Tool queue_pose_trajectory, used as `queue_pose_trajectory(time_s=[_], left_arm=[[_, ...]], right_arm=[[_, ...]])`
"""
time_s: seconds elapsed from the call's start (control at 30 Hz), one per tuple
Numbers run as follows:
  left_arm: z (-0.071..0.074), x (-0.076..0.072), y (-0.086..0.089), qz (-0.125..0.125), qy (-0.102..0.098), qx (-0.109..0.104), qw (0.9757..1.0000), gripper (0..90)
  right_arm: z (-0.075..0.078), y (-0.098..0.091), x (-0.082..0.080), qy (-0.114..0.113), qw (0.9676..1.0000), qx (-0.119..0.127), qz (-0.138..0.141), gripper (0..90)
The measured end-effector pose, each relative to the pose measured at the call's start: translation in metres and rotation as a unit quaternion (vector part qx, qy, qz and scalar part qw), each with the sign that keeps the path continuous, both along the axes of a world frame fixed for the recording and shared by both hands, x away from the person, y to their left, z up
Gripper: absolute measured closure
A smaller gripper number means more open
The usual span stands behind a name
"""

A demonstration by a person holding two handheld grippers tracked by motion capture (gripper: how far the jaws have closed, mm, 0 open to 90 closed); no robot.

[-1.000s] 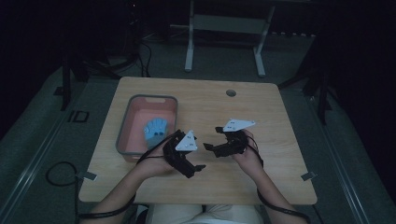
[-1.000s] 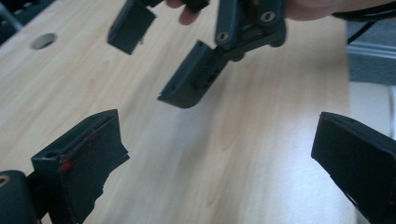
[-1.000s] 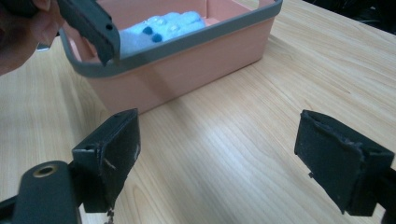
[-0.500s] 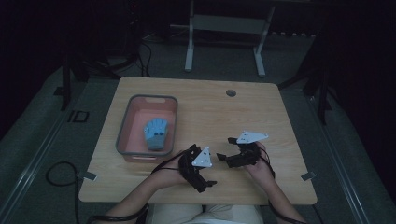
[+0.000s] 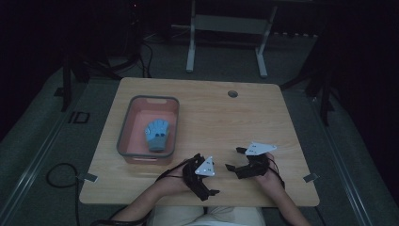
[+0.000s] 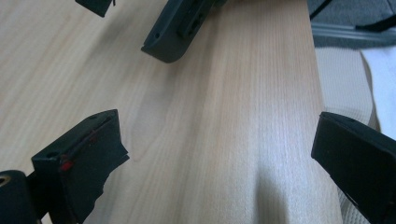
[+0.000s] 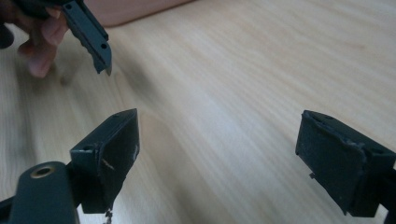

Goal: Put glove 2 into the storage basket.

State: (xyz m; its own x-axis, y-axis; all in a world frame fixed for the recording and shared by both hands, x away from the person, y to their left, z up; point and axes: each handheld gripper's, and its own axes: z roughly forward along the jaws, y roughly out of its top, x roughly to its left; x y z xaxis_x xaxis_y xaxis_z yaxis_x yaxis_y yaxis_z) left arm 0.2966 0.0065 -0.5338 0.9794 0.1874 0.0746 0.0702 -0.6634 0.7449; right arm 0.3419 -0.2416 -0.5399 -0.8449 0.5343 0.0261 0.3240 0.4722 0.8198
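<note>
Near the table's front edge, my left gripper is held low over the wood, open, with bare tabletop between its jaws. Just to its right, my right gripper points back toward it, also open with nothing between its jaws. The two grippers face each other a short gap apart. A jaw of the right gripper hangs at the top of the left gripper view. The left gripper's jaw and the hand's fingers appear in the right gripper view.
A pink bin with a grey rim stands at the table's left and holds a blue glove-like item. A round grommet hole lies near the far edge. The table's front edge runs close beside the left gripper.
Both grippers have drawn back from beside the bin toward the near edge of the table and come down lower. The bin and its blue item have stayed put.
</note>
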Motion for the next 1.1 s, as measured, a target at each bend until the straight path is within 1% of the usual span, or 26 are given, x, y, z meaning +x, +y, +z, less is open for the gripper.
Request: queue_pose_trajectory(time_s=[0.07,0.1,0.13,0.3,0.4,0.47,0.57,0.67,0.7,0.77,0.8,0.83,0.87,0.9,0.97,1.07,1.1], left_arm=[[-0.005,-0.003,-0.002,-0.009,-0.002,0.007,0.9999,2.0],[-0.005,-0.003,-0.002,-0.009,-0.002,0.007,0.9999,2.0],[-0.008,-0.005,-0.003,-0.014,-0.003,0.010,0.9999,2.0],[-0.012,-0.007,-0.003,-0.016,-0.006,0.013,0.9998,2.0],[-0.014,-0.007,-0.003,-0.014,-0.008,0.014,0.9998,2.0],[-0.015,-0.007,-0.002,-0.010,-0.007,0.010,0.9999,2.0],[-0.016,-0.007,0.000,-0.004,-0.009,0.004,0.9999,2.0],[-0.017,-0.007,0.002,0.002,-0.009,-0.004,0.9999,2.0],[-0.017,-0.007,0.003,0.003,-0.011,-0.004,0.9999,2.0],[-0.018,-0.007,0.004,0.007,-0.015,-0.002,0.9999,2.0],[-0.018,-0.007,0.004,0.008,-0.016,-0.004,0.9998,2.0],[-0.018,-0.008,0.004,0.009,-0.015,-0.008,0.9998,2.0],[-0.018,-0.008,0.004,0.010,-0.017,-0.008,0.9998,2.0],[-0.018,-0.009,0.004,0.007,-0.023,-0.001,0.9997,2.0],[-0.018,-0.010,0.004,0.008,-0.023,0.000,0.9997,2.0],[-0.019,-0.010,0.005,0.010,-0.021,-0.001,0.9997,2.0],[-0.019,-0.011,0.005,0.009,-0.020,-0.004,0.9997,2.0]], right_arm=[[-0.002,-0.002,-0.002,-0.002,1.0000,-0.002,-0.001,13.2],[-0.003,-0.003,-0.002,-0.002,1.0000,0.000,0.000,12.7],[-0.004,-0.004,-0.004,-0.004,1.0000,0.000,-0.002,12.6],[-0.008,-0.010,-0.010,-0.014,0.9999,0.000,-0.004,12.6],[-0.010,-0.012,-0.012,-0.016,0.9998,-0.005,-0.010,13.0],[-0.012,-0.016,-0.014,-0.015,0.9997,-0.008,-0.018,13.3],[-0.012,-0.019,-0.015,-0.015,0.9997,-0.008,-0.017,13.2],[-0.012,-0.024,-0.021,-0.027,0.9993,-0.018,-0.018,13.3],[-0.012,-0.024,-0.021,-0.027,0.9993,-0.018,-0.018,13.3],[-0.012,-0.025,-0.023,-0.035,0.9989,-0.022,-0.020,13.3],[-0.012,-0.026,-0.023,-0.041,0.9987,-0.021,-0.021,13.3],[-0.012,-0.026,-0.023,-0.041,0.9987,-0.021,-0.021,13.3],[-0.012,-0.026,-0.022,-0.046,0.9984,-0.022,-0.025,13.3],[-0.012,-0.026,-0.022,-0.045,0.9984,-0.023,-0.026,13.3],[-0.013,-0.026,-0.022,-0.045,0.9983,-0.023,-0.027,13.3],[-0.013,-0.026,-0.021,-0.047,0.9981,-0.025,-0.029,13.3],[-0.013,-0.025,-0.021,-0.048,0.9981,-0.026,-0.030,13.3]])
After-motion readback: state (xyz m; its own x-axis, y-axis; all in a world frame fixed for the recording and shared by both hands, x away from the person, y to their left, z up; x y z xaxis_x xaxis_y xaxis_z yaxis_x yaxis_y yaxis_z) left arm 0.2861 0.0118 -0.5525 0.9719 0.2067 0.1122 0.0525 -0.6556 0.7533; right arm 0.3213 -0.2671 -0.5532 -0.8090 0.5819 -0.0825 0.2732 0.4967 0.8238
